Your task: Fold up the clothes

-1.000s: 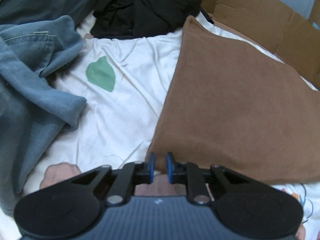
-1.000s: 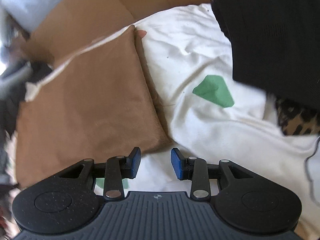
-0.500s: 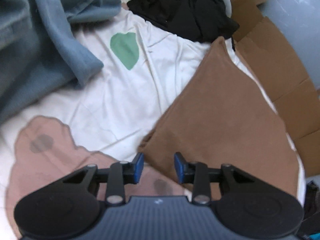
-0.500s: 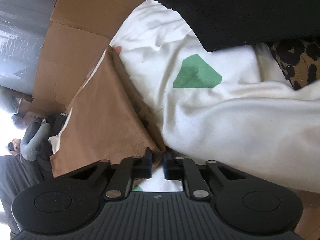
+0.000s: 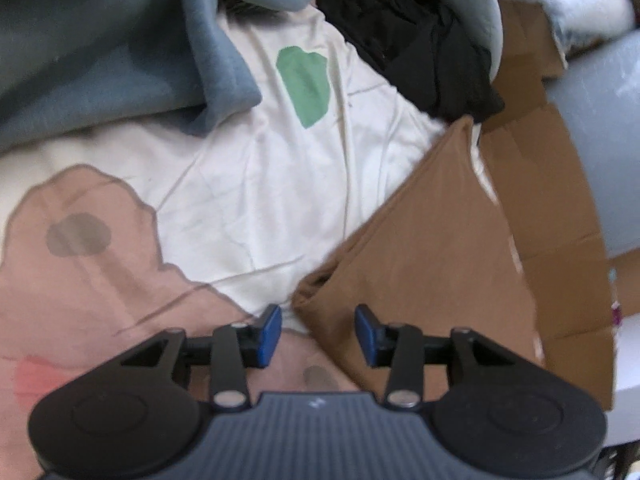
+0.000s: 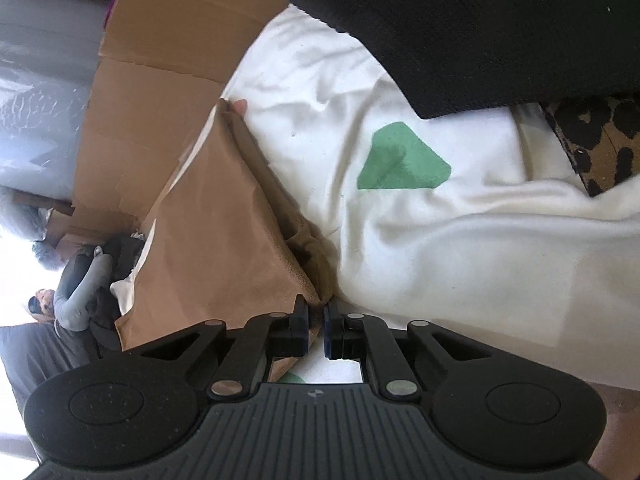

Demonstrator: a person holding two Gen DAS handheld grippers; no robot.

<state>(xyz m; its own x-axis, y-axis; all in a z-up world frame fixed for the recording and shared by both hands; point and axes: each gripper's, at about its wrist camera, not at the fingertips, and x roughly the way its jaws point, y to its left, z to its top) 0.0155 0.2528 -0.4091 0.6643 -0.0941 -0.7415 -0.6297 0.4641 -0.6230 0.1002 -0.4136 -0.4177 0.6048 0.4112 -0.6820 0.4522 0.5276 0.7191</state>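
A folded brown garment (image 5: 432, 248) lies flat on a white bedsheet (image 5: 256, 184) printed with green and pink shapes. In the left wrist view my left gripper (image 5: 318, 334) hovers at the garment's near corner, jaws opening, the corner lying between the blue pads (image 5: 269, 334) without being pressed. In the right wrist view the same brown garment (image 6: 216, 240) stretches away to the left, and my right gripper (image 6: 316, 330) is shut on its near corner, a pinch of brown cloth caught between the pads.
A blue-grey garment (image 5: 100, 60) is heaped at the upper left and black clothes (image 5: 420, 52) at the top. Flattened cardboard (image 5: 560, 208) borders the bed beyond the brown garment. A black garment (image 6: 480, 20) and a leopard-print cloth (image 6: 596, 140) lie to the right.
Both wrists rolled and dropped toward the brown garment's near corners. The left jaws spread wider around one corner. The right jaws went from open to shut on the other corner.
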